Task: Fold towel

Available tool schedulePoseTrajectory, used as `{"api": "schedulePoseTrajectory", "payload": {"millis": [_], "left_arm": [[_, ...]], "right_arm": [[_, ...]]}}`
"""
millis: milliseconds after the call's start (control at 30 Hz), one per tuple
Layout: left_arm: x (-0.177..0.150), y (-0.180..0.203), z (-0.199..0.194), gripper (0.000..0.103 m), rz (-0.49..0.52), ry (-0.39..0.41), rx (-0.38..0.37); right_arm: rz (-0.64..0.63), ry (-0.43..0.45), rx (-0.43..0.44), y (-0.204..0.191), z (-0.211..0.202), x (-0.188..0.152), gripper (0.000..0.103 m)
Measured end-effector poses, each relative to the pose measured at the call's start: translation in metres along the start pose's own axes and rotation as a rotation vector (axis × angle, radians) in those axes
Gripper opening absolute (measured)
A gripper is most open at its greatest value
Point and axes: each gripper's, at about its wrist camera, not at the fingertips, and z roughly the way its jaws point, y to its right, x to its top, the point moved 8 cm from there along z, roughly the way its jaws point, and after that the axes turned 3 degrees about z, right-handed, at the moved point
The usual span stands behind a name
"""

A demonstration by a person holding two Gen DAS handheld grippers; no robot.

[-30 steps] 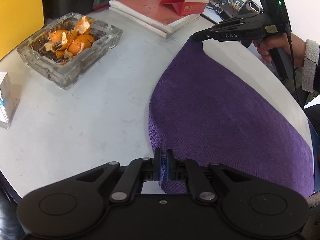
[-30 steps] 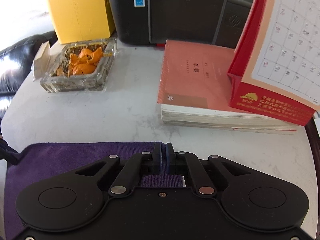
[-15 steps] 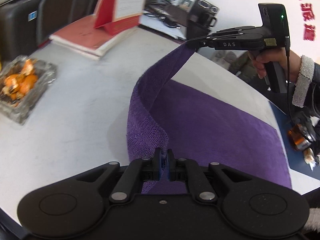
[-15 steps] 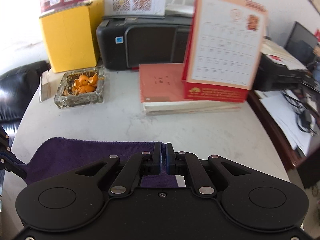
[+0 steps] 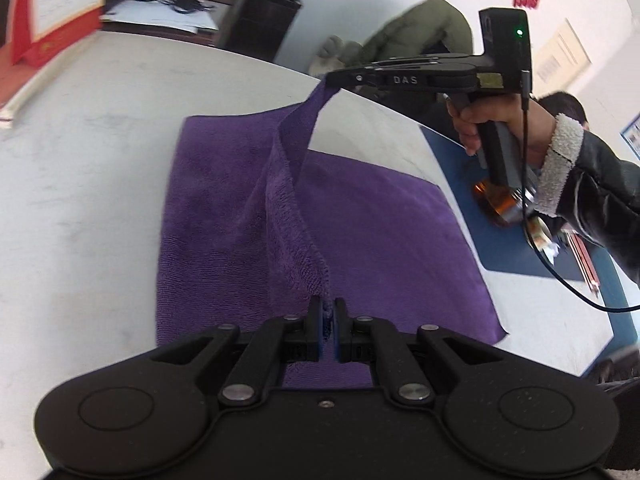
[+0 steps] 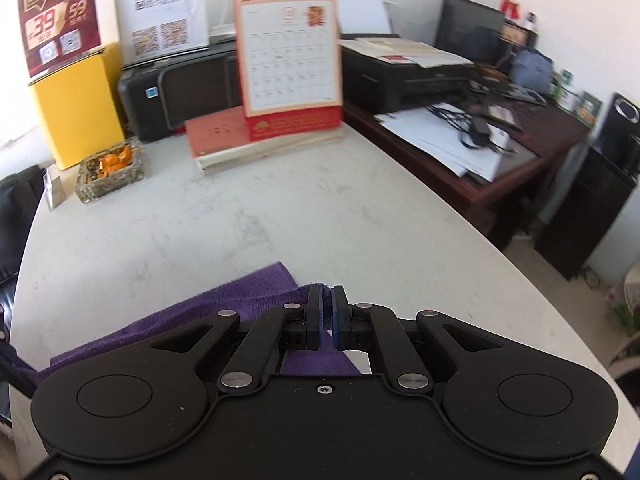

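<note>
White table (image 5: 80, 168): both grippers' jaws pinch purple towel (image 5: 224, 216) edge, apparently raised.

Towel (image 5: 224, 216) edge, flat on the table (image 5: 80, 184) 1.0 s ago, now hangs lifted between both grippers as a raised ridge over the flat part. Right gripper (image 5: 332, 78) sits higher above the table than before, its corner drawn up into a narrow strip. Left gripper (image 5: 328, 314) is also raised and swung right: the ashtray has left its view. Right wrist view now looks down from higher; ashtray (image 6: 110, 170) and calendar (image 6: 290, 64) appear farther away.
</note>
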Motion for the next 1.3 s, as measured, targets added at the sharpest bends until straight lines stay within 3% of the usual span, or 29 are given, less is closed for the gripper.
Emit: {"api": "schedulePoseTrajectory", "payload": {"millis": [467, 767, 1133, 1300], "left_arm": [[0.011, 0.117, 0.061, 0.004, 0.118, -0.089, -0.129], [0.022, 0.154, 0.089, 0.004, 0.201, -0.124, -0.207], [0.003, 0.184, 0.167, 0.004, 0.265, -0.286, -0.296], [-0.012, 0.198, 0.205, 0.005, 0.365, -0.347, -0.265]], "right_arm": [[0.126, 0.073, -0.06, 0.084, -0.091, -0.075, 0.004], [0.152, 0.095, -0.099, 0.114, -0.131, -0.103, 0.004], [0.187, -0.018, -0.157, 0.143, -0.118, -0.159, 0.004], [0.195, -0.058, -0.197, 0.153, -0.11, -0.18, 0.004]]}}
